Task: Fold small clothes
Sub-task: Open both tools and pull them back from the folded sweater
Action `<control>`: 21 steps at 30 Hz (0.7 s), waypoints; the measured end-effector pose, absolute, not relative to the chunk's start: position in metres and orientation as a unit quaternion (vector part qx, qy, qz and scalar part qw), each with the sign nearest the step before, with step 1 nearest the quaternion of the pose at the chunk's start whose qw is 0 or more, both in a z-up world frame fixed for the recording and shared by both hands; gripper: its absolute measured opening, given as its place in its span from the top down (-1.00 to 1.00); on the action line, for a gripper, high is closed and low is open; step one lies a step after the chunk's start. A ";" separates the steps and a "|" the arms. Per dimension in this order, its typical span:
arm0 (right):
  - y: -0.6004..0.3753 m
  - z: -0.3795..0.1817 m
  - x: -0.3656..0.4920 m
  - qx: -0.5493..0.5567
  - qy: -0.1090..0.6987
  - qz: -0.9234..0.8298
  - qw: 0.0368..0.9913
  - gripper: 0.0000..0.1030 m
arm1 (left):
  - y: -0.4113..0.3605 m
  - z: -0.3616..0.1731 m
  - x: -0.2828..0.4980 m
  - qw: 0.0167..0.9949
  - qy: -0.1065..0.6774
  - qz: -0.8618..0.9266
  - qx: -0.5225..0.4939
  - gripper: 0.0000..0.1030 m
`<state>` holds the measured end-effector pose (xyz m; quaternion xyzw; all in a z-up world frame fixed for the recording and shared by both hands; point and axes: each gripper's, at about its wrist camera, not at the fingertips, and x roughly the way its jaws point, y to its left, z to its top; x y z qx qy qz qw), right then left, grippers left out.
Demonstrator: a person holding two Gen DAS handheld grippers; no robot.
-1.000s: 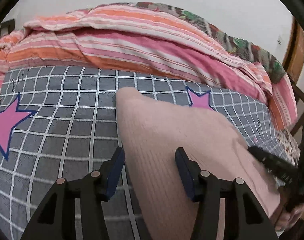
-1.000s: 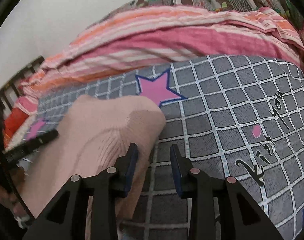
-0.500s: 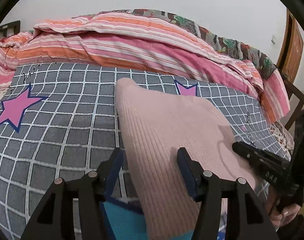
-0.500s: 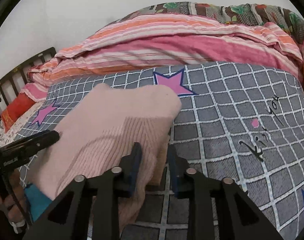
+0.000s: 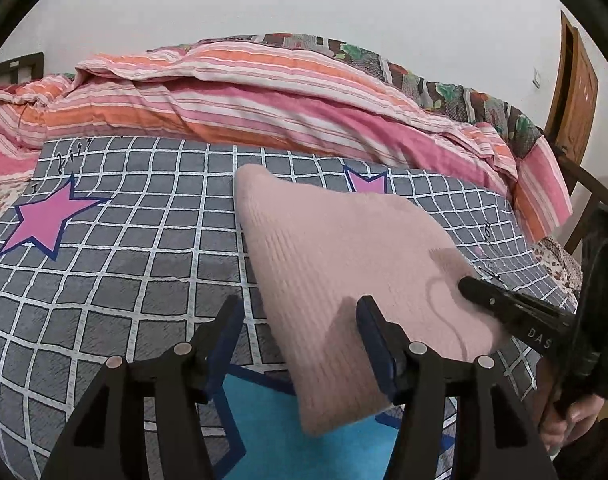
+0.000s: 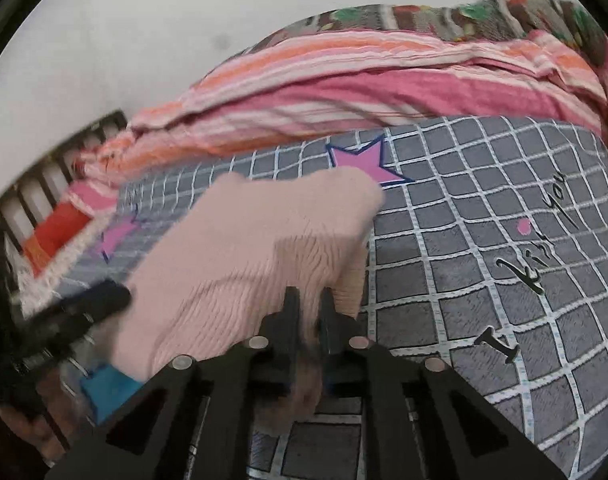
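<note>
On the bed's grey checked sheet lies a folded pink knit garment, partly over a blue star print. At its right edge the right gripper is clamped on a pinch of the knit. Over its near left corner the left gripper stands wide open, one finger above the cloth

Item: one small knit garment, pale pink, ribbed texture, folded over on itself into a roughly wedge-shaped panel. It is raised off the bed at the near end, sloping down to a rounded far corner close to the checked cover. The near right edge is bunched and pinched. Near portions appear blurred in the right wrist view.
</note>
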<state>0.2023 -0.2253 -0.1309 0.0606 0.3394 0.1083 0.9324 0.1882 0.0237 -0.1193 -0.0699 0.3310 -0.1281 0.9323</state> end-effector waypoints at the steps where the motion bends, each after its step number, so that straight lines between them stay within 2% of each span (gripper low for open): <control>1: -0.225 -0.131 0.201 0.054 0.336 0.103 0.935 0.86 | 0.024 -0.119 0.188 0.932 0.332 -0.127 -0.068 -0.10; 5: -0.233 -0.135 0.204 0.065 0.352 0.091 0.929 0.86 | 0.026 -0.119 0.183 0.931 0.338 -0.124 -0.059 -0.10; 7: -0.234 -0.139 0.201 0.065 0.361 0.085 0.927 0.74 | 0.027 -0.119 0.180 0.928 0.345 -0.123 -0.063 -0.10; 9: -0.237 -0.136 0.193 0.068 0.364 0.077 0.926 0.52 | 0.028 -0.115 0.176 0.925 0.354 -0.120 -0.068 -0.10; 11: -0.240 -0.128 0.184 0.070 0.366 0.068 0.925 0.46 | 0.027 -0.107 0.170 0.924 0.358 -0.115 -0.070 -0.11; 14: -0.239 -0.111 0.169 0.053 0.373 0.046 0.925 0.43 | 0.024 -0.088 0.157 0.929 0.352 -0.095 -0.070 -0.25; 17: -0.237 -0.091 0.151 0.038 0.369 0.031 0.928 0.11 | 0.019 -0.069 0.144 0.933 0.343 -0.082 -0.066 -0.36; 21: -0.236 -0.066 0.124 0.044 0.365 0.025 0.929 -0.04 | 0.007 -0.041 0.121 0.939 0.335 -0.063 -0.040 -0.46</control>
